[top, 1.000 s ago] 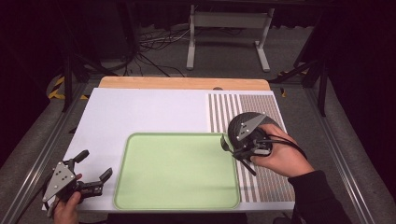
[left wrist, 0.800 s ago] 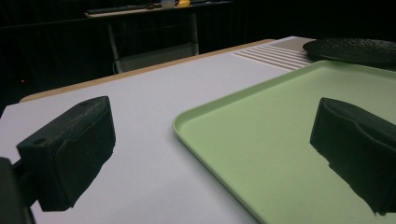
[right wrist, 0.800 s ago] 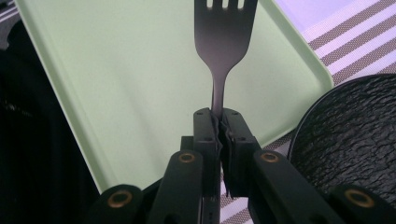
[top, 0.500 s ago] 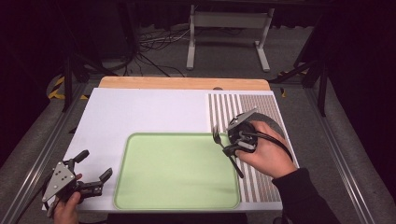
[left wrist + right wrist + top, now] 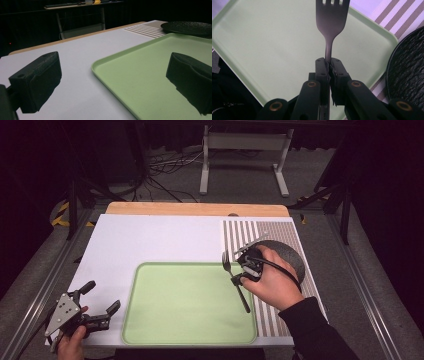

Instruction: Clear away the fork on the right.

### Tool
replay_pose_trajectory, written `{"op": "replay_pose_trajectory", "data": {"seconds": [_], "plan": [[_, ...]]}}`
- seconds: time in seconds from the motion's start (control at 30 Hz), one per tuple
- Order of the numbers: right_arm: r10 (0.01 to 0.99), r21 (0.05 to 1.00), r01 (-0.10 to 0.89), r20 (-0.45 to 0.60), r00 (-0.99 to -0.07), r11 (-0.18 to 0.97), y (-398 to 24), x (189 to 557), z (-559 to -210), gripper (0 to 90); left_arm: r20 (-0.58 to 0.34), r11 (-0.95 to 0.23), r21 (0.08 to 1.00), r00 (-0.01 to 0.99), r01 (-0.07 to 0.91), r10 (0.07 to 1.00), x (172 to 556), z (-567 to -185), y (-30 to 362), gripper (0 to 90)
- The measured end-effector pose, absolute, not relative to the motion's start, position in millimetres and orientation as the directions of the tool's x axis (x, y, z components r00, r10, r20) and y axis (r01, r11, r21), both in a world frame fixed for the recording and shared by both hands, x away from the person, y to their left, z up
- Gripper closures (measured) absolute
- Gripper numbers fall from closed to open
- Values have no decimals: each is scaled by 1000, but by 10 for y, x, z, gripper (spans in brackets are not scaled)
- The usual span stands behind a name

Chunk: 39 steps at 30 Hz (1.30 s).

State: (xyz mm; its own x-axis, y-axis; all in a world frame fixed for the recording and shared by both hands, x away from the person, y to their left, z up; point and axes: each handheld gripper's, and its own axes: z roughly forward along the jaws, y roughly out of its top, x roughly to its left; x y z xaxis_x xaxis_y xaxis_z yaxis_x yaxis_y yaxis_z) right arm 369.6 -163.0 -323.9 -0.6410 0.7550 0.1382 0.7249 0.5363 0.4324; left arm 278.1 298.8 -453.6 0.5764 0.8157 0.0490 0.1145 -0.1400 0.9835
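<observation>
**Dark room beyond the white table**

Behind the white table (image 5: 150, 245) — a grey carpeted floor (image 5: 240, 185), lit dimly. Beyond its far wooden edge (image 5: 197, 209), a white metal stand (image 5: 243, 150) and loose cables (image 5: 165, 165). Left of it — yellow-black tape (image 5: 61, 215). All else black.

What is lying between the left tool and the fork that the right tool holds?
In the high view, the green tray lies between the left tool and the fork. The tray itself is bare.
</observation>
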Motion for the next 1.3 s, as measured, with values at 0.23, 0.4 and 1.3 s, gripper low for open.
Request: {"op": "replay_pose_trajectory", "data": {"seconds": [0.23,0.4,1.3], "plan": [[781,413,740,100,-617,531,-1560,3725,-3292,856,50,-143,983,579,116,814,2781,-4533,2987,8],[808,391,776,122,-576,494,-1536,3758,-3331,855,49,-140,983,578,115,814,2781,-4535,2986,8],[868,214,872,145,-474,441,-1419,3908,-3668,853,48,-141,983,579,116,814,2785,-4536,2991,8]]}}
